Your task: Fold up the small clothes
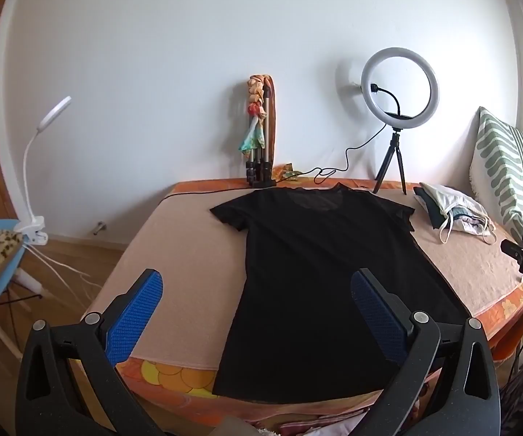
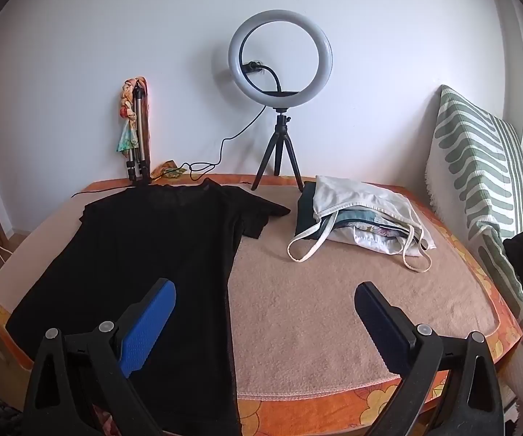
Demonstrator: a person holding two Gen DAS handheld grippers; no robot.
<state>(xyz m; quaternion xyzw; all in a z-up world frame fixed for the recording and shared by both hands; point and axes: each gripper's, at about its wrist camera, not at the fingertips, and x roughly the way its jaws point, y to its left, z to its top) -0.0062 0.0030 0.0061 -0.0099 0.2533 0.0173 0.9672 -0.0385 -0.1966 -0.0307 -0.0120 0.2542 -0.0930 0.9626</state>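
A: Where's the black short-sleeved T-shirt (image 1: 308,254)?

B: Spread flat on the beige blanket (image 2: 316,309), neck toward the white ring light on its black tripod (image 2: 279,83), hem at the near edge.

A: What's around it?

B: A white cloth tote bag (image 2: 366,218) stuffed with clothes lies right of the shirt; a green-striped cushion (image 2: 479,167) leans beyond.

A: Grippers?

B: Left gripper (image 1: 257,290) and right gripper (image 2: 265,301) hover with jaws wide apart, empty.

Bed (image 2: 334,327), beige blanket (image 2: 316,272), black T-shirt (image 2: 152,247), tote bag (image 2: 366,200)
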